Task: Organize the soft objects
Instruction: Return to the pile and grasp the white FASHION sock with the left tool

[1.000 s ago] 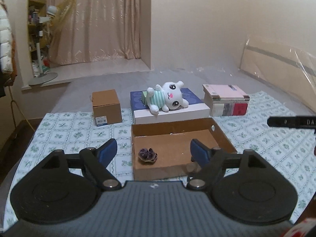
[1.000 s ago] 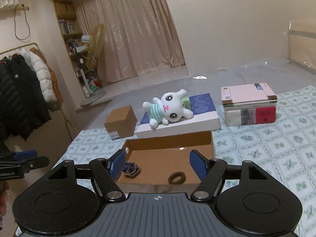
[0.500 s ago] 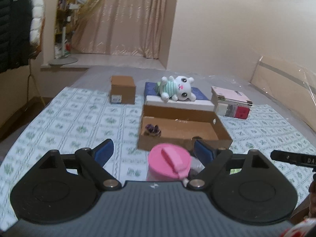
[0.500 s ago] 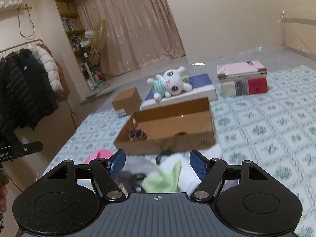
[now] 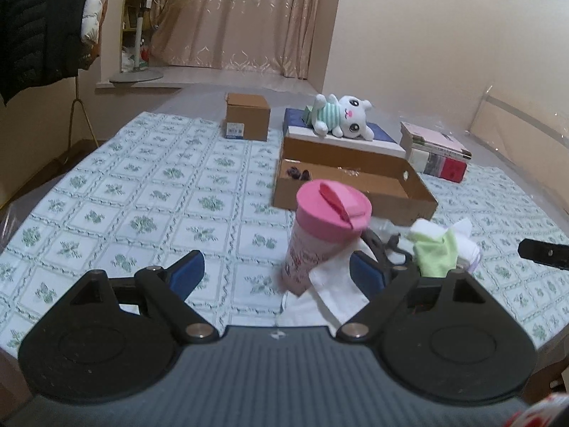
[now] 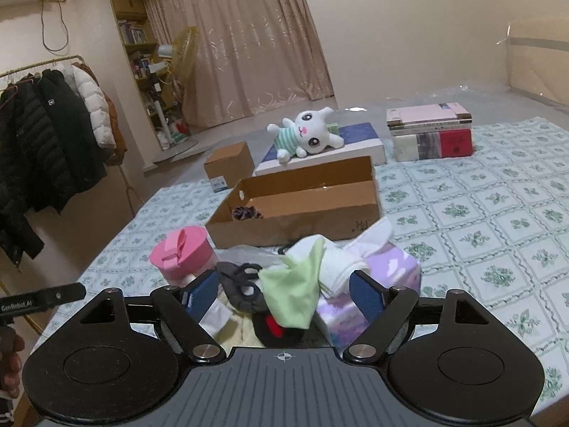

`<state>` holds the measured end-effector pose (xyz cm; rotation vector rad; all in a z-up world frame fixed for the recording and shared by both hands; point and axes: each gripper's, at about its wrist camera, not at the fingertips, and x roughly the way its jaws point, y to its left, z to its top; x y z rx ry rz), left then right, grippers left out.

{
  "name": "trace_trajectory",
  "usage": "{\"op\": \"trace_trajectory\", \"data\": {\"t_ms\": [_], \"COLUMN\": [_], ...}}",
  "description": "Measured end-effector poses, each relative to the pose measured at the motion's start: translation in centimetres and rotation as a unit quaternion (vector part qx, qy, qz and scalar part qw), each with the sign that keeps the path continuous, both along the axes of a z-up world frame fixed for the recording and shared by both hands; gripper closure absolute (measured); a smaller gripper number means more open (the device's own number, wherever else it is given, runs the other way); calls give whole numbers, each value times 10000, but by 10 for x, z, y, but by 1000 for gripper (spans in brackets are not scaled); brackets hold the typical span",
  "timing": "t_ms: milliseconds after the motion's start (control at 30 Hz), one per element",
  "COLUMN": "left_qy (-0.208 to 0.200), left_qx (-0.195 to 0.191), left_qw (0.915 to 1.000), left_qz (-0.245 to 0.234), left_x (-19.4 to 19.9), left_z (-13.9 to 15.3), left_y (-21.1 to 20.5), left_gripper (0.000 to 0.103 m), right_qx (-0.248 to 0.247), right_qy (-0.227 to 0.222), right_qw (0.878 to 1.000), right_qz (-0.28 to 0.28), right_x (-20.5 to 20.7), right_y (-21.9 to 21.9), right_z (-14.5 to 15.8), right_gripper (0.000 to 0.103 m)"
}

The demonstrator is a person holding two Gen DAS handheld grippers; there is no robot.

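Note:
An open cardboard box lies mid-table with a dark purple scrunchie inside. In front of it is a pile of soft things: a light green cloth, white cloths, a dark grey item and a black and red item. A white plush bunny lies on a flat white and blue box behind. My right gripper is open just above the pile. My left gripper is open, near the pink-lidded cup.
The pink-lidded cup stands left of the pile. A purple tissue pack lies under the white cloths. A small brown carton and a stack of books sit at the back. Coats hang on the left.
Both grippers have pulled back from the cardboard box toward the near table edge. The pile of cloths and the pink cup have come into view close under them.

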<state>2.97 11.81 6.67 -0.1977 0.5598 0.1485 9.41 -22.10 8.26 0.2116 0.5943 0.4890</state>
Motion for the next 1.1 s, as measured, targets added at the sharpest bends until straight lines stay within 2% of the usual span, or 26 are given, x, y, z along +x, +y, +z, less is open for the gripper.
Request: {"op": "trace_trajectory", "data": {"t_ms": [100, 400, 567, 833, 1000, 1100], "left_qy": [60, 408, 593, 815, 943, 1028], "left_qx": [-56, 167, 209, -494, -1212, -1393], "left_qw": [9999, 9977, 9957, 9947, 9881, 9849], "left_qz": [-119, -520, -684, -375, -67, 36], "left_x": [-3, 5, 19, 50, 69, 78], "left_z": [-11, -49, -68, -94, -109, -118], "left_y": [-6, -33, -43, -35, -26, -25], "left_gripper": [16, 16, 16, 16, 16, 17], "right_qx": [-99, -341, -503, -576, -666, -753], "right_qy": [56, 353, 455, 555, 593, 580], "right_qw": [9999, 9985, 9973, 9966, 9958, 9953], "right_qz": [1, 228, 273, 220, 198, 193], "right_x": [-4, -21, -20, -8, 1, 6], "right_y": [3, 24, 30, 30, 33, 37], "right_z": [-10, -55, -69, -79, -87, -91], "right_gripper": [21, 21, 21, 21, 21, 21]}}
